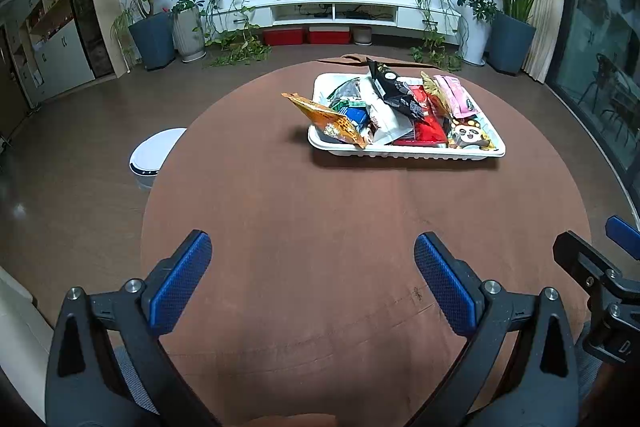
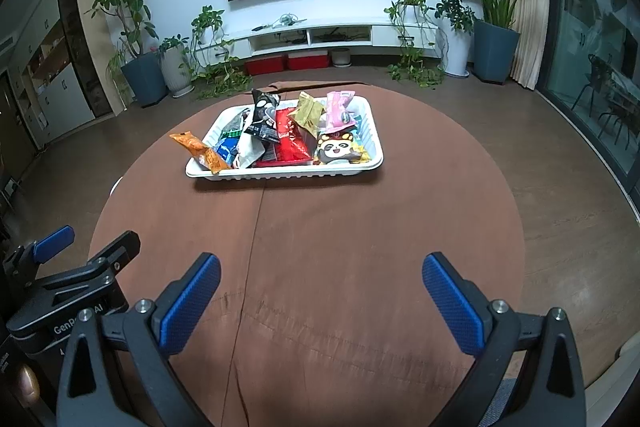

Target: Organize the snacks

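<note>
Left wrist view: the left gripper [image 1: 312,255] has its jaws wide open, holding nothing. The right gripper [image 2: 320,277] is wide open and holds nothing too. The snacks [image 2: 288,135] sit piled in a white tray [image 2: 280,174] far across the brown desk [image 2: 340,235].

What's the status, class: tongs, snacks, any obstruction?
Left tongs open, empty; right tongs likewise. Snacks heaped in white tray, orange packet overhanging its rim. Nothing between tongs and tray.
</note>
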Tool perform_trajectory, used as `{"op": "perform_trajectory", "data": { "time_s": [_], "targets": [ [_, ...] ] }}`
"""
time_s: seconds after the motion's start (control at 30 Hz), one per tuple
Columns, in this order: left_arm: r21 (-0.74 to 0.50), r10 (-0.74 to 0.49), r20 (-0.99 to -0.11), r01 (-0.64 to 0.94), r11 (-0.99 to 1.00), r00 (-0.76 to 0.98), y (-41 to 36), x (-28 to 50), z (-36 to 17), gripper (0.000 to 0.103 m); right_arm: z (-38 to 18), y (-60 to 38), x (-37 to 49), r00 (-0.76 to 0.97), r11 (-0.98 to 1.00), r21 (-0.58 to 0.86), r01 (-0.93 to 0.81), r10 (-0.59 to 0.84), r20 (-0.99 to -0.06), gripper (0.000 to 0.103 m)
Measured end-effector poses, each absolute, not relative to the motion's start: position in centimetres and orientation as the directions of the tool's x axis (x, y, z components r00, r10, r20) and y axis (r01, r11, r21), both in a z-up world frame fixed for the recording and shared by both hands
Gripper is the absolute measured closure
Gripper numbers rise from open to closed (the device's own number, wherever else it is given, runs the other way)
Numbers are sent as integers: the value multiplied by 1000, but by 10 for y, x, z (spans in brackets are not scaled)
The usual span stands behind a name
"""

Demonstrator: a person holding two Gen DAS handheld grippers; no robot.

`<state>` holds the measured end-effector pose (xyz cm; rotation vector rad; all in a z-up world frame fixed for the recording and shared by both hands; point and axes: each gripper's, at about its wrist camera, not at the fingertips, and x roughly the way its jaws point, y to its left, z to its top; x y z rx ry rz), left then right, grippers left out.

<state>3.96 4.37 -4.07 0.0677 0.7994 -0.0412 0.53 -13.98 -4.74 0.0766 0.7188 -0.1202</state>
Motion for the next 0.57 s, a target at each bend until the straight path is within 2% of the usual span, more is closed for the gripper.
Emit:
{"op": "perform_trajectory", "data": {
  "time_s": [0.57],
  "targets": [
    [30,-22,-720,62,998,694,42,37,-42,0,-52,-143,1,739,990,44,136,-72,-670,0]
  ]
}}
